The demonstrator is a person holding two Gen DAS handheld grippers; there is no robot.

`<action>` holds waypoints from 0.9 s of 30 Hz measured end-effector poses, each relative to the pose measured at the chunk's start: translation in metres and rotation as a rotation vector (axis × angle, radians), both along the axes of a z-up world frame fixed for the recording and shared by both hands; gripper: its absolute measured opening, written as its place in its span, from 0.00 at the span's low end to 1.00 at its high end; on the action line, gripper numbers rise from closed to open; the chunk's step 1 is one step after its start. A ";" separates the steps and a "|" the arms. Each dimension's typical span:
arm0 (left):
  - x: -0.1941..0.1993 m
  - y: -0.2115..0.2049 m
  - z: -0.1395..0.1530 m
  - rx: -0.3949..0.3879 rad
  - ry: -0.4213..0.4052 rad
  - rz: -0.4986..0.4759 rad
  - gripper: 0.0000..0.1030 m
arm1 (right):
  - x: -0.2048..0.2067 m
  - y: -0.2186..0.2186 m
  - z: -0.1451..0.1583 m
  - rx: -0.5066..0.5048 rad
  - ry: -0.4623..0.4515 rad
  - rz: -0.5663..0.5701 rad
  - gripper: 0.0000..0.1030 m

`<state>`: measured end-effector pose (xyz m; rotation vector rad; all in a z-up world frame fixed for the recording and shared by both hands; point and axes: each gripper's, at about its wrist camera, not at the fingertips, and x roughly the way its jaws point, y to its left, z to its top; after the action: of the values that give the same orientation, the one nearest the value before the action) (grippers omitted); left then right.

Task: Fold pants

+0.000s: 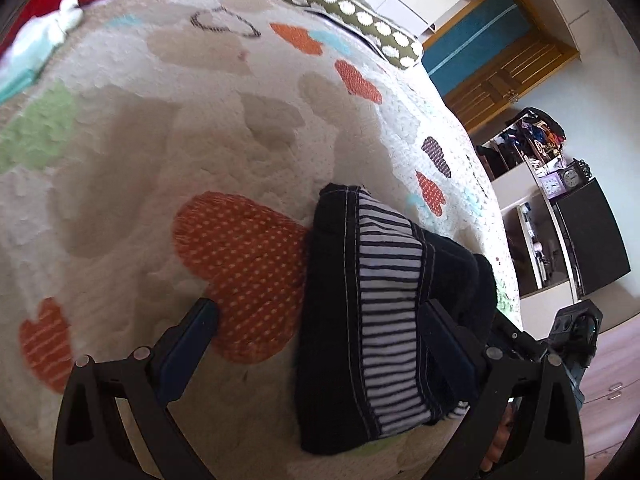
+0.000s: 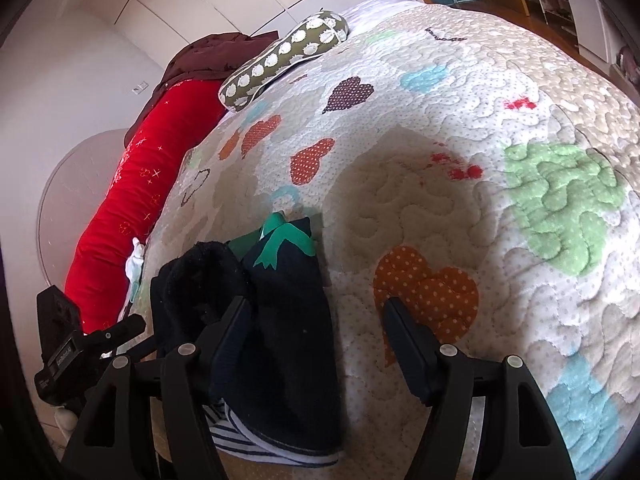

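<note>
Heart-patterned quilted bed (image 2: 460, 208) under folded dark pants (image 1: 360, 320), spotted bolster (image 2: 280, 60).

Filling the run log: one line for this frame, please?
task: fold pants | pants: bundled on quilt | left gripper: open, over pants | right gripper: open, holding nothing

The pants (image 1: 384, 312) are dark, matt cloth with a striped woven lining, fuzzy in places. The quilt (image 2: 460, 184) beneath is soft, puckered, stitched fabric with dotted patches. Gripper fingers (image 2: 408, 344) look like matt black plastic.

one pants (image 1: 360, 312), two pillows (image 2: 132, 216)
</note>
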<state>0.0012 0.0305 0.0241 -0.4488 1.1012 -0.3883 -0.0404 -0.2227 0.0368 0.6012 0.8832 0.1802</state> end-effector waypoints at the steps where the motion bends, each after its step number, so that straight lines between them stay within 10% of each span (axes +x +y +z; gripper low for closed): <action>1: 0.002 -0.003 0.000 0.003 -0.004 -0.006 0.97 | 0.004 0.001 -0.002 0.004 0.004 0.011 0.73; 7: 0.008 -0.036 0.003 -0.054 0.003 -0.125 0.97 | 0.018 0.011 -0.008 0.052 -0.029 0.059 0.75; 9: 0.004 -0.052 0.004 -0.025 0.006 -0.165 0.71 | 0.022 0.015 -0.010 0.053 -0.040 0.069 0.73; 13: -0.010 -0.071 0.022 0.122 -0.056 -0.186 0.25 | 0.025 0.031 -0.007 0.050 -0.024 0.129 0.26; 27: -0.102 -0.090 0.100 0.390 -0.322 -0.180 0.23 | -0.035 0.041 0.042 0.054 -0.120 0.136 0.16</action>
<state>-0.1009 -0.0595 0.1238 0.0592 0.8765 -0.3769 -0.0755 -0.1814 0.0788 0.5744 0.8049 0.3607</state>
